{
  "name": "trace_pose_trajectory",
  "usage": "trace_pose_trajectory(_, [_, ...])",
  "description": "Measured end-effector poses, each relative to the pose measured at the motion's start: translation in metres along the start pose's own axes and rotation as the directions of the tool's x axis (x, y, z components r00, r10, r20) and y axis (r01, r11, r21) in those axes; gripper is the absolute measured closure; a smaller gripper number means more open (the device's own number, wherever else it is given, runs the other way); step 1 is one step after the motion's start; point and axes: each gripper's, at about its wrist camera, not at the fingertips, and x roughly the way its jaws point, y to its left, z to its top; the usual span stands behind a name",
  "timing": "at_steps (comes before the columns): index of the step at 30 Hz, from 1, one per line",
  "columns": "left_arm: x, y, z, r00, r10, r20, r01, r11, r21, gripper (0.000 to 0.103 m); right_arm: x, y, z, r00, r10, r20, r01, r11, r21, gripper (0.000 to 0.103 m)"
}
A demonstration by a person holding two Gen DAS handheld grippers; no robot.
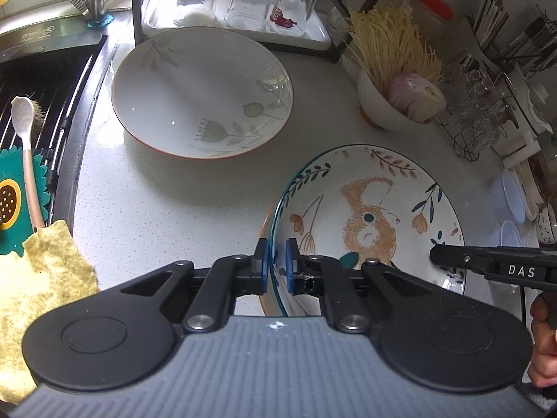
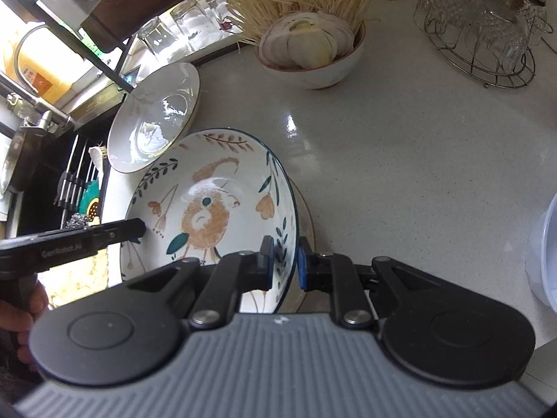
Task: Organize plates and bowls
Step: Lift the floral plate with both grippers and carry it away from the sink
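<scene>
We see both tongs on one dish. Left tongs (image 1: 276, 264) clenched on the rim of the squirrel bowl (image 1: 369, 223), near-left edge in the left wrist view; one blue pad inside the rim, one outside. Right tongs (image 2: 285, 261) grasp the same squirrel bowl (image 2: 209, 209) at its right rim in the right wrist view, pads either side of the wall. In the left view the right tongs come in from the right edge w/ tip at the bowl's rim; part of a hand (image 1: 544, 341) is behind them.

Bowl pos.: over the speckled white bench (image 1: 174, 209), near its front edge. An orange-brown rim shows just under/behind it in both views; we cannot tell whether that is a 2nd dish or whether the two touch.

Other items:
- Floral plate (image 1: 202, 90), white w/ grey flower print & thin orange edge, on bench behind-left of the bowl, apart from it.
- Small white bowl (image 1: 379, 111) w/ noodles & sliced onion, right of the plate.
- 3 glasses (image 1: 243, 0) upside down on a white tray (image 1: 156, 17) under a dark rack.
- Sink (image 1: 41, 80) at left, w/ brush (image 1: 26, 160) and teal flower strainer (image 1: 14, 205); yellow cloth (image 1: 38, 296) on its near edge.
- Wire basket (image 2: 487, 45) of glassware, far right.
</scene>
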Motion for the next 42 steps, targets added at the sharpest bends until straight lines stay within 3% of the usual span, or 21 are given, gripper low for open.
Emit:
trace_pose_trajectory(16, [0.021,-0.008,0.003,0.996,0.031,-0.079,-0.029,0.999,0.024,0.092,0.017,0.008,0.005,0.992,-0.113,-0.049,0.110,0.992,-0.064,0.083])
trace_pose_trajectory(26, [0.021,-0.009,0.005,0.996,0.043,-0.082,-0.040,0.999,0.037,0.092,0.021,0.012,0.005,0.992,-0.125,-0.032,0.122,0.990,-0.073,0.082])
trace_pose_trajectory(33, [0.014,-0.001,0.004,0.997,0.017,-0.077,-0.022,0.998,-0.059,0.091,0.019,0.006,0.004,0.994,-0.105,-0.020,0.104,0.994,-0.029,0.083])
trace_pose_trajectory(37, [0.008,-0.004,0.005,0.996,0.073,-0.060,-0.075,0.996,-0.042,0.089,0.012,0.005,0.006,0.996,-0.089,0.018,0.089,0.996,-0.013,0.083])
trace_pose_trajectory(42, [-0.006,-0.003,0.009,0.997,0.073,-0.017,-0.074,0.996,-0.043,0.089,0.007,0.007,0.009,0.997,-0.060,0.050,0.060,0.998,0.005,0.083])
